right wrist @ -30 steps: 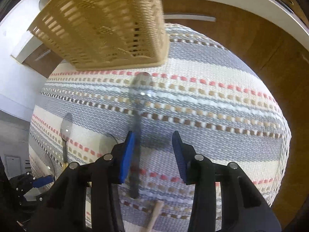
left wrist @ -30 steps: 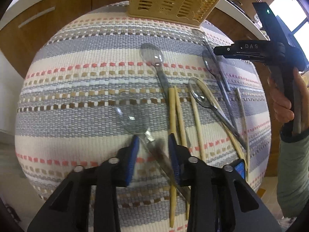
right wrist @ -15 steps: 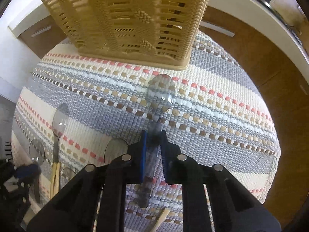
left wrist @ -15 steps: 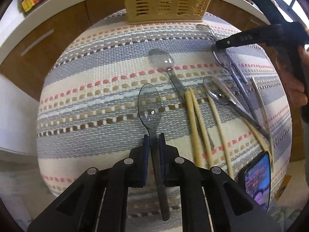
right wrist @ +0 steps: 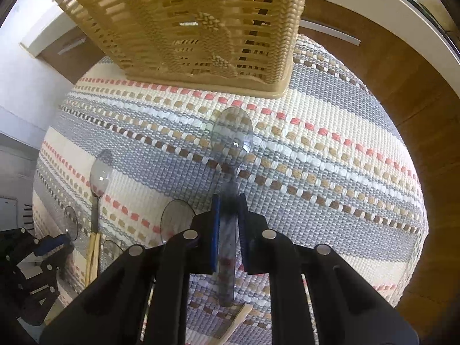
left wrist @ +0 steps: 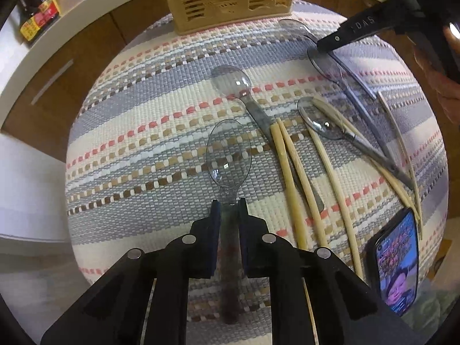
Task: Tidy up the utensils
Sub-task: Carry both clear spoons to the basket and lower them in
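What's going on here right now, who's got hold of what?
A person is sorting utensils on a striped mat with two handheld grippers. The left gripper has just closed on the handle of a clear plastic spoon, and the right gripper has just closed on another clear spoon lying in front of the yellow basket. More spoons and several chopsticks lie on the mat, with a phone at its edge. Nothing visibly in the basket yet.

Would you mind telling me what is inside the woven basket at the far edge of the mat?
Through the slats of the basket only pale dividers and dark gaps show; no utensil is visible inside. Its top opening is cropped out, so the contents cannot be confirmed.
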Tool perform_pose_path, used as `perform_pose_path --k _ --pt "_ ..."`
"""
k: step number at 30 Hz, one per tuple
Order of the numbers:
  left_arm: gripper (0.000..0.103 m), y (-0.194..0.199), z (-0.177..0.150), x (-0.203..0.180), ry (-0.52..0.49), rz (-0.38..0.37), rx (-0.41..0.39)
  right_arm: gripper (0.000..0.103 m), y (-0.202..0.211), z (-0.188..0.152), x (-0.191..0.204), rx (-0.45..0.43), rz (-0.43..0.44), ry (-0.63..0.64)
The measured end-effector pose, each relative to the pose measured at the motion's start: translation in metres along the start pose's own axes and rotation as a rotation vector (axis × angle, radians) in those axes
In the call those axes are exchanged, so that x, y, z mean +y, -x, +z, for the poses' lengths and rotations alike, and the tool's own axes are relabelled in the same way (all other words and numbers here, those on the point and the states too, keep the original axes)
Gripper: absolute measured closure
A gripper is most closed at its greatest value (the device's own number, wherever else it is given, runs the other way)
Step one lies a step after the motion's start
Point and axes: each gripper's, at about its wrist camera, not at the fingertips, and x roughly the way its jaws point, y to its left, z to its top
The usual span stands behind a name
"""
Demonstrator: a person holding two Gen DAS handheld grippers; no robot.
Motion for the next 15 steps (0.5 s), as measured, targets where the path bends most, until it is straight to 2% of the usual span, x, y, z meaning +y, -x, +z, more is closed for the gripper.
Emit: perform_pose_path --k 2,6,10,15 --pt "0.093 0.012 0.003 0.001 0.021 -0.006 -0.048 0.093 0.014 -0.005 -0.006 -0.047 0.003 -0.002" --pt "0.093 0.045 0.016 0.006 0.052 -0.038 -0.164 0.093 0.050 -0.014 -0.007 -0.158 0.062 0.025" --pt "0.093 0.084 0.035 0.009 0.079 -0.083 -0.322 0.093 0.092 -0.020 -0.003 -0.280 0.095 0.063" --pt "0.093 0.126 0.063 0.015 0.107 -0.103 -0.506 0.093 0.142 -0.020 0.005 -0.448 0.144 0.098"
